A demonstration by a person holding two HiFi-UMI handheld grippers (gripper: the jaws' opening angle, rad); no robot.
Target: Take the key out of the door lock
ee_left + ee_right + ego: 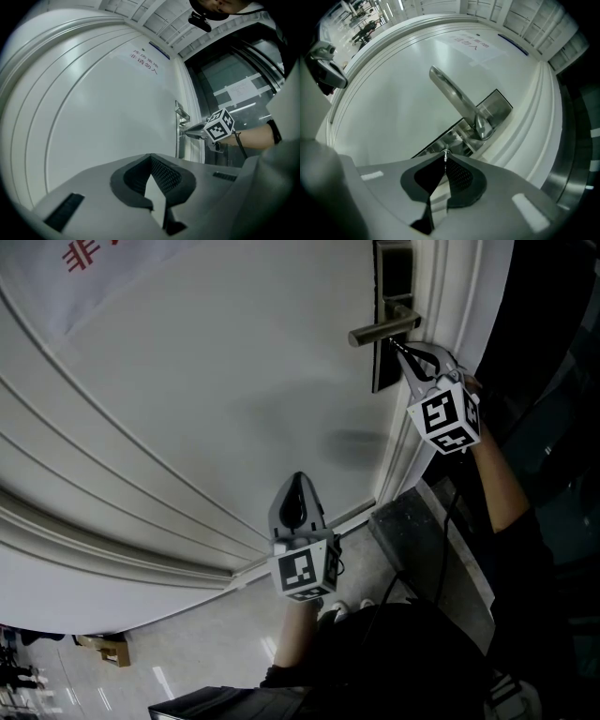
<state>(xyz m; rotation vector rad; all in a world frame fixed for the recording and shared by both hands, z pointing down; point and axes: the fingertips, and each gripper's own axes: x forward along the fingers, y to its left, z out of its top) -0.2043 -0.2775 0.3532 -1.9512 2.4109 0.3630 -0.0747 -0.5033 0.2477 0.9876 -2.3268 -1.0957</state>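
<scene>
- At the right edge of the white door [216, 381], the right claw [405, 352] points level at the dark lock plate [386, 371], just under the lever handle [382, 331]; its marker cube sits behind the jaws, with the person's forearm [497, 484] trailing off to the right
- Seen from the right gripper view, the right claw [446, 157] is clenched; a thin sliver of metal, the key [446, 153], is pinched at the very tips of the jaws, right against the lock plate [497, 105]; whether the key's blade sits inside the keyhole or clear of it cannot be told
- Above the jaws in that view, the lever handle [454, 93] slants up and to the left
- Lower and left in the head view, the left claw [298, 482] is held near the plain door panel, well apart from the lock; its jaws [151, 158] are pressed together with nothing between them
- High on the door hangs a paper notice [146, 60] with red characters; pale floor [216, 643] shows below the door's moulded frame
</scene>
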